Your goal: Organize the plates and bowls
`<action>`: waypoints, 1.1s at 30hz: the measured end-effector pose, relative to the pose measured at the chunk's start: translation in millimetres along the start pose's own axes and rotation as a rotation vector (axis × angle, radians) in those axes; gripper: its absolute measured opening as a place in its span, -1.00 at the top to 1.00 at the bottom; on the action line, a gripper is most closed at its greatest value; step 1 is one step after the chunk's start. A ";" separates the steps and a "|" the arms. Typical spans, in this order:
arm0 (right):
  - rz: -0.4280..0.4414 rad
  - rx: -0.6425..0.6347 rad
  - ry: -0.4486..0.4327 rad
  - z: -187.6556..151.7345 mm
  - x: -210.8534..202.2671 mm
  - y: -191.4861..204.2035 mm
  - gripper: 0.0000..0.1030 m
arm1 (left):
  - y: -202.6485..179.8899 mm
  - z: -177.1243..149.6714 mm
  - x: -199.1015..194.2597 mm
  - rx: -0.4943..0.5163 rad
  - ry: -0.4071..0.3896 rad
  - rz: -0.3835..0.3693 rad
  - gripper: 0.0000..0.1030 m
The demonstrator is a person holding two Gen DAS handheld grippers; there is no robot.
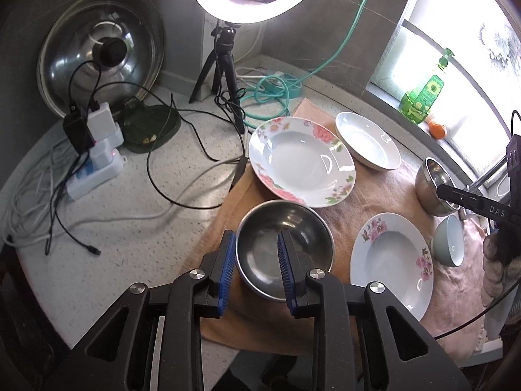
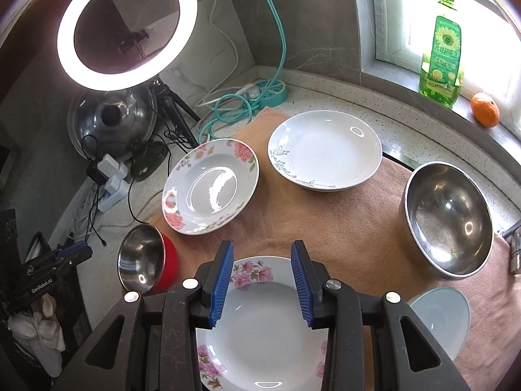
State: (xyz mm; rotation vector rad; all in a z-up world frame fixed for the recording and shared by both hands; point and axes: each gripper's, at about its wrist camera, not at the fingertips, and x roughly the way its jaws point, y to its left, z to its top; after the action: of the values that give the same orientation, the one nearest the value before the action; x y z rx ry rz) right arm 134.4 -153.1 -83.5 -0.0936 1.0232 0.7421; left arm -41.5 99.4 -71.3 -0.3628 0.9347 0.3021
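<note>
My left gripper [image 1: 255, 238] hangs open just over the left rim of a small steel bowl [image 1: 286, 244]; its pads touch nothing. That bowl shows a red outside [image 2: 167, 267] in the right wrist view. My right gripper [image 2: 263, 247] is open above a pink-blossom plate [image 2: 260, 329], with nothing between its fingers. On the towel also lie a rose-rimmed plate [image 2: 210, 189], a white plate with blue leaves [image 2: 325, 153], a large steel bowl [image 2: 446, 221] and a pale blue bowl [image 2: 446, 316].
An orange-pink towel [image 2: 325, 221] covers the counter under the dishes. To the left are a ring light [image 2: 65, 42] on a tripod, a pot lid [image 1: 65, 55], power strips [image 1: 94, 176] and loose cables. A green bottle [image 2: 441, 62] and an orange [image 2: 485, 109] stand on the windowsill.
</note>
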 end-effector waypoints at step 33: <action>-0.020 0.376 -0.102 -16.7 26.6 28.3 0.26 | 4.9 82.8 84.6 0.236 0.127 -0.137 0.46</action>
State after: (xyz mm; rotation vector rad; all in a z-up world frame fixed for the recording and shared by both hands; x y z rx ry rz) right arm 113.1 -124.7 -106.4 0.2553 1.0462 0.5204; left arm 63.8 147.4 -96.9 -0.2292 1.0528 0.0419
